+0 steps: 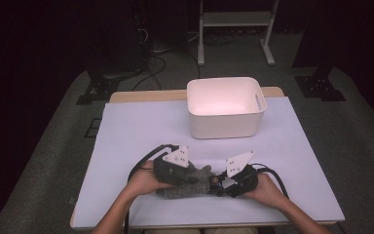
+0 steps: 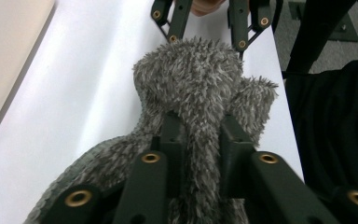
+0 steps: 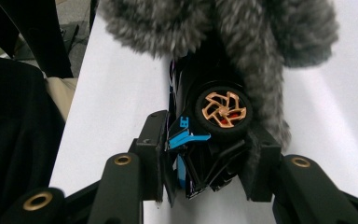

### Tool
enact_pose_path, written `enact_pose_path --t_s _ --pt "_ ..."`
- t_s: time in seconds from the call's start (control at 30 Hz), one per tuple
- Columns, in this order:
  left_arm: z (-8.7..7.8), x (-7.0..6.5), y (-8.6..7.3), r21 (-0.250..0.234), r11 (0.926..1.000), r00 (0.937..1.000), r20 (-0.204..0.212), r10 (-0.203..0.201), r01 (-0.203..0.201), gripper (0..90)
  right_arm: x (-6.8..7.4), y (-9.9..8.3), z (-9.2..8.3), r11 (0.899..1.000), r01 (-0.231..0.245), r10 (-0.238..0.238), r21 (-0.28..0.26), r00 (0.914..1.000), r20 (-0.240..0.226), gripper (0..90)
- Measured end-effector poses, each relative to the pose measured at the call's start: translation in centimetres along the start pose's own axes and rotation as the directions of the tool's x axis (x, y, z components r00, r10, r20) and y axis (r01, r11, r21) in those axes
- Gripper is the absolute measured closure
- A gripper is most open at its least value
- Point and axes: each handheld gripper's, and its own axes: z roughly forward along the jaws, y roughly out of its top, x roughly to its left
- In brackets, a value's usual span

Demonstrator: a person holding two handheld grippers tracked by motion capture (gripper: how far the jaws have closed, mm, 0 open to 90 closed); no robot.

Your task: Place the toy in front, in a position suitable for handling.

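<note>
Left claw (image 2: pixel 198 154) pinches grey glove (image 2: pixel 196 88); right claw (image 3: pixel 205 158) clamps toy car (image 3: pixel 209 135).

We see a fuzzy grey glove (image 1: pixel 187 180), its pile flecked lighter at the tips, lying on a pale lilac-white table cover (image 1: pixel 126 146). Just beside the glove sits a black toy car (image 3: pixel 205 140) with bright blue trim and a copper-orange spoked wheel hub. Beyond the glove stands a plain white bin (image 1: pixel 225 108). Our grippers' jaws are black with brass-coloured rivets.
</note>
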Motion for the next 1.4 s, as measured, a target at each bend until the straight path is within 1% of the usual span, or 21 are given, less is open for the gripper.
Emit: enact_pose_path --t_s 0.07,0.13,0.2,0.27,0.33,0.4,0.43,0.53,0.63,0.7,0.77,0.87,0.97,1.03,1.07,1.13,1.23,1.3,1.4 --pt "0.6 0.0 0.6 0.017 0.9997 0.9998 0.011 0.019 -0.019 78.2 0.1 0.1 0.0 1.0 0.003 -0.003 0.004 1.0 0.006 57.2" --pt "1.5 0.0 1.4 0.017 0.9995 0.9994 0.021 0.026 -0.027 78.2 0.2 0.2 0.1 1.0 0.012 -0.012 0.005 0.9998 0.016 57.2" --pt "2.3 0.0 2.3 0.029 0.9985 0.9984 0.034 0.046 -0.047 78.2 0.3 0.2 0.1 1.0 0.016 -0.016 -0.001 0.9996 0.021 57.1" --pt "3.1 -0.1 3.0 0.037 0.9976 0.9974 0.043 0.057 -0.059 78.1 0.2 0.2 0.1 1.0 0.015 -0.015 -0.002 0.9997 0.021 57.2" --pt "3.5 -0.1 3.3 0.049 0.9961 0.9965 0.044 0.07 -0.073 78.1 0.2 0.1 0.2 1.0 0.01 -0.01 -0.007 0.9998 0.019 57.2" --pt "3.4 0.0 3.2 0.051 0.9961 0.9966 0.043 0.07 -0.072 78.2 0.1 0.1 0.1 1.0 0.004 -0.003 -0.009 0.9999 0.015 57.2" --pt "3.3 0.0 3.1 0.051 0.9965 0.997 0.044 0.063 -0.066 78.3 0.1 0.0 0.1 1.0 0.004 -0.004 -0.01 0.9999 0.014 57.2" --pt "2.7 -0.1 2.5 0.055 0.9964 0.9974 0.035 0.063 -0.065 78.4 0.1 0.0 0.1 1.0 0.004 -0.004 -0.009 0.9999 0.014 57.2" --pt "1.7 0.0 1.5 0.066 0.9966 0.9988 0.014 0.047 -0.048 78.4 0.1 0.0 0.1 1.0 -0.001 0.001 -0.008 0.9999 0.012 57.2" --pt "1.0 0.1 0.9 0.071 0.997 0.9995 0.006 0.032 -0.032 78.4 0.0 0.0 0.1 1.0 -0.002 0.002 -0.01 0.9999 0.01 57.2" --pt "0.6 0.2 0.6 0.071 0.9971 0.9997 0.005 0.026 -0.026 78.4 0.0 0.1 0.1 1.0 -0.001 0.001 -0.008 0.9999 0.011 57.2" --pt "0.9 0.1 0.9 0.067 0.9972 0.9995 0.008 0.031 -0.032 78.4 0.0 0.1 0.1 1.0 0.003 -0.003 -0.005 0.9999 0.012 57.2" --pt "1.7 0.2 1.7 0.055 0.9977 0.999 0.023 0.039 -0.04 78.3 -0.1 0.1 0.1 1.0 0.003 -0.002 -0.008 0.9999 0.015 57.1" --pt "2.5 0.1 2.4 0.05 0.9973 0.9981 0.031 0.053 -0.054 78.3 -0.1 0.2 0.1 1.0 0.002 -0.002 -0.014 0.9998 0.019 57.1" --pt "2.8 0.2 2.7 0.051 0.9967 0.9974 0.035 0.062 -0.064 78.2 -0.2 0.1 0.1 1.0 0.003 -0.003 -0.015 0.9998 0.019 57.1" --pt "3.2 0.2 3.1 0.054 0.9962 0.997 0.041 0.066 -0.068 78.2 -0.2 0.1 0.1 1.0 -0.001 0.001 -0.016 0.9999 0.017 57.1" --pt "3.1 0.5 3.0 0.054 0.9966 0.9973 0.042 0.059 -0.062 78.1 -0.3 0.0 0.0 1.0 -0.009 0.01 -0.015 0.9999 0.012 57.1" --pt "2.8 0.5 2.7 0.058 0.9966 0.9978 0.036 0.057 -0.059 78.1 -0.4 0.0 0.0 1.0 -0.011 0.011 -0.015 0.9999 0.009 57.2" --pt "1.9 0.4 1.9 0.065 0.9967 0.9987 0.018 0.047 -0.048 78.1 -0.4 0.0 0.0 1.0 -0.012 0.012 -0.012 0.9999 0.007 57.2"
